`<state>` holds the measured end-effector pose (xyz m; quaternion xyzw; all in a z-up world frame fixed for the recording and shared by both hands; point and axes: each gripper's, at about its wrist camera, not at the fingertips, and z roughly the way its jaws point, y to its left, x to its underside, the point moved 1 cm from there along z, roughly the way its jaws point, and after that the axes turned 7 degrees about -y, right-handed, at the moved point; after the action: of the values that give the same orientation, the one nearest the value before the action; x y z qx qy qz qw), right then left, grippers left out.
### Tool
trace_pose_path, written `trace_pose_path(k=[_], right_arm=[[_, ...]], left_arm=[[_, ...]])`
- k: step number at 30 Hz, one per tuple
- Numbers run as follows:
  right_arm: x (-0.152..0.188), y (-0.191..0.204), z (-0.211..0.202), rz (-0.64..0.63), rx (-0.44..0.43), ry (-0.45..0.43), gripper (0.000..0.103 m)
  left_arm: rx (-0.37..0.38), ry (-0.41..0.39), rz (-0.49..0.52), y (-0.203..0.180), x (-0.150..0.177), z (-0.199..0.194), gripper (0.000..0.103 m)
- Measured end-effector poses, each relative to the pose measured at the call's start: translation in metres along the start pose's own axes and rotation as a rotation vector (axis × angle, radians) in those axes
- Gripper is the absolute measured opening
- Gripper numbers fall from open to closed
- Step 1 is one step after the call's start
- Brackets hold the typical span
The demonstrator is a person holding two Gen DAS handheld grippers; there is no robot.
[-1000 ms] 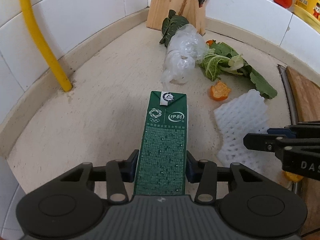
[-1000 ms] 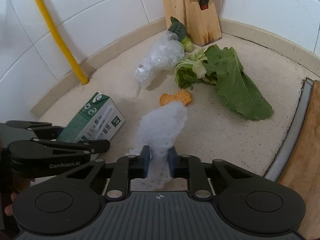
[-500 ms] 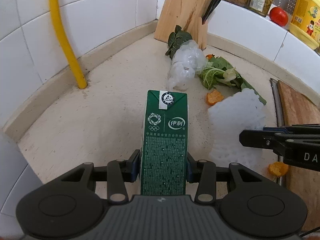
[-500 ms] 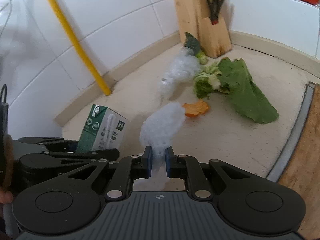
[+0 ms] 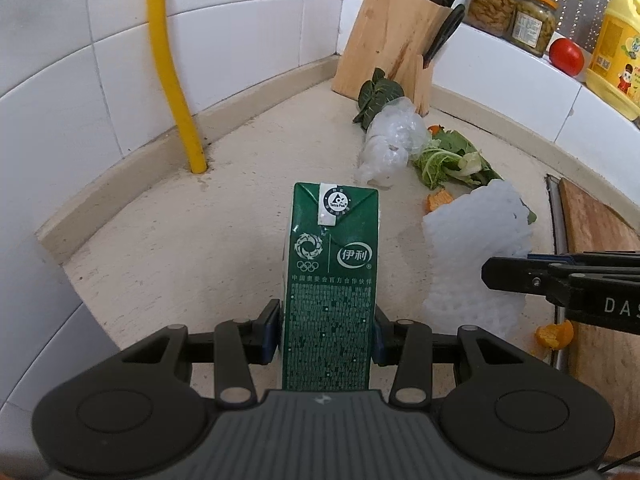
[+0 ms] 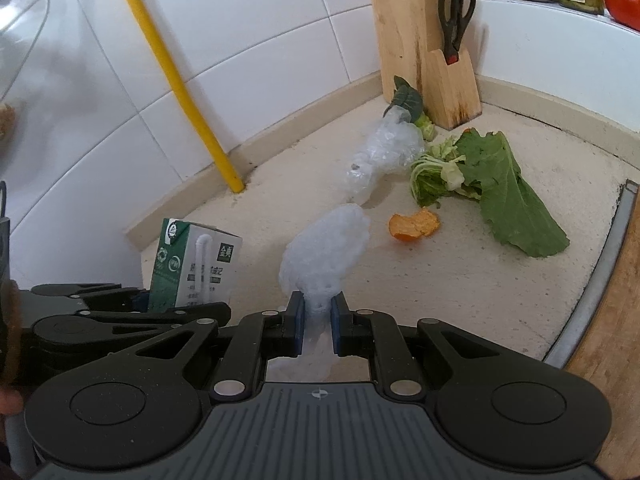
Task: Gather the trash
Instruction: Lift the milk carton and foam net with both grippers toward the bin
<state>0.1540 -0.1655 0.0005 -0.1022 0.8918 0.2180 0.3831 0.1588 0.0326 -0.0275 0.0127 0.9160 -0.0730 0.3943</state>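
My left gripper (image 5: pixel 326 334) is shut on a green milk carton (image 5: pixel 332 264), held clear of the beige counter (image 5: pixel 180 240). The carton (image 6: pixel 192 268) also shows at the left of the right wrist view, in the left gripper (image 6: pixel 152 304). My right gripper (image 6: pixel 316 322) is shut on a white foam fruit net (image 6: pixel 324 252), lifted above the counter. In the left wrist view the net (image 5: pixel 476 248) hangs from the right gripper (image 5: pixel 496 268). On the counter lie a crumpled clear plastic bag (image 6: pixel 384 156), green vegetable leaves (image 6: pixel 492 188) and an orange peel (image 6: pixel 414 224).
A wooden knife block (image 5: pixel 396 48) with scissors stands in the corner. A yellow pipe (image 5: pixel 172 80) runs down the tiled wall. Jars (image 5: pixel 492 10), a tomato (image 5: pixel 566 56) and a yellow bottle (image 5: pixel 616 48) sit on the ledge. A wooden board (image 5: pixel 600 248) lies at the right, another peel (image 5: pixel 554 334) beside it.
Both grippers have risen and drawn back from the corner, carrying the carton and the foam net up off the counter. More of the wall and ledge shows now.
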Motion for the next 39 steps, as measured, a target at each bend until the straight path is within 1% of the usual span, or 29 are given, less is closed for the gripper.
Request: trace_pose_path(k=[13,20,31,39], right_arm=[[0.0,0.016,-0.004,-0.021,-0.018,-0.02,0.018],[0.001,0.032,-0.001,-0.039,-0.038,-0.019,0.018],[0.002,0.061,0.007,-0.079,-0.071,-0.011,0.018],[0.002,0.091,0.017,-0.125,-0.119,-0.002,0.018]], left_arm=[[-0.024,-0.033,-0.019,0.013,0.004,-0.02,0.037],[-0.041,-0.046,-0.034,0.026,0.007,-0.031,0.037],[-0.079,-0.063,-0.063,0.055,0.014,-0.048,0.037],[-0.122,-0.08,-0.1,0.082,0.023,-0.064,0.037]])
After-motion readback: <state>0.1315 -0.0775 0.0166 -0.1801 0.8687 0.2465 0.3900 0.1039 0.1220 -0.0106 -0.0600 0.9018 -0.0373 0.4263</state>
